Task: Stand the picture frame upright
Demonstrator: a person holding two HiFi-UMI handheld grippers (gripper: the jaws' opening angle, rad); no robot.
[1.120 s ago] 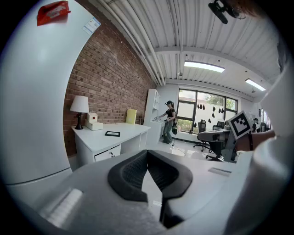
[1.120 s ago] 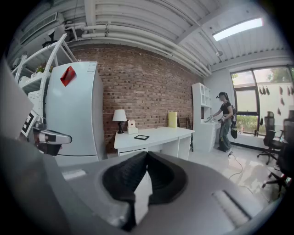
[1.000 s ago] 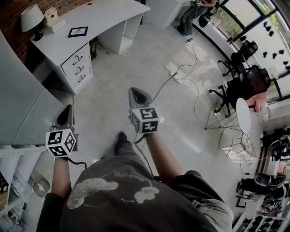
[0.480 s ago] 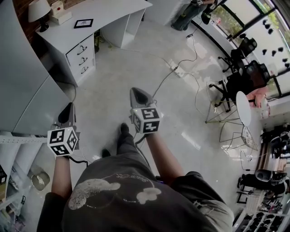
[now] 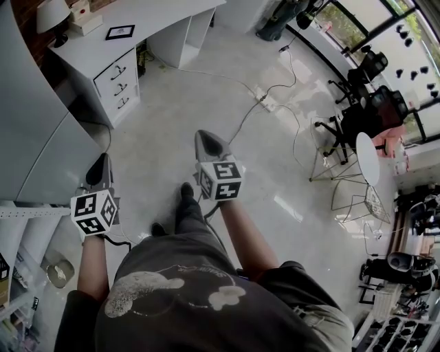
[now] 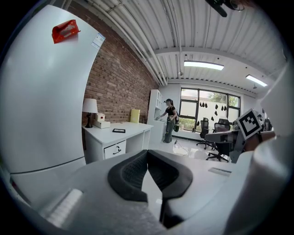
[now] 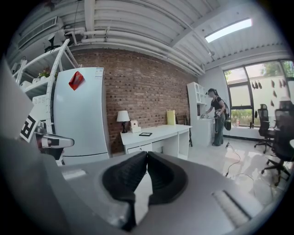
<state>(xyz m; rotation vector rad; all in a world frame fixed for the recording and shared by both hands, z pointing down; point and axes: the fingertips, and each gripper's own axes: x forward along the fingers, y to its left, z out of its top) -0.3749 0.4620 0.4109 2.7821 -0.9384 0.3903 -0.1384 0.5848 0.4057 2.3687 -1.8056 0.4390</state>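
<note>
Toward the drawer end of the white desk (image 5: pixel 165 17), nearer its front edge, the picture frame (image 5: pixel 120 31) lies flat on the top. A small box (image 5: pixel 84 20) and a table lamp (image 5: pixel 51 15) stand beside it, closer to the brick wall. Both gripper views show it the same way, as a thin dark rectangle on the desktop that is propped on nothing.

Well apart from it, over open floor (image 5: pixel 158 137), the left gripper (image 5: pixel 102 165) and the right gripper (image 5: pixel 205 141) are held out side by side, pointing roughly toward the desk. Each gripper's own view shows its dark pads pressed together with nothing between them, so both are closed and empty.

Compared with a second ago, the grippers are carried much the same, but the scene around them has slid. The desk now sits higher in the head view, closer to its top-left corner. A second dark shoe (image 5: pixel 158 229) shows behind the leading one (image 5: pixel 185 191), where only one showed before. That reads as a step taken on the way, with the white refrigerator (image 5: pixel 34 117) close on the left.

For the task, this means nothing has begun on the frame itself: it is untouched and not yet upright. I judge that the approach has a fair stretch left, and the jaws will have to open before either can take an edge of the frame.
</note>
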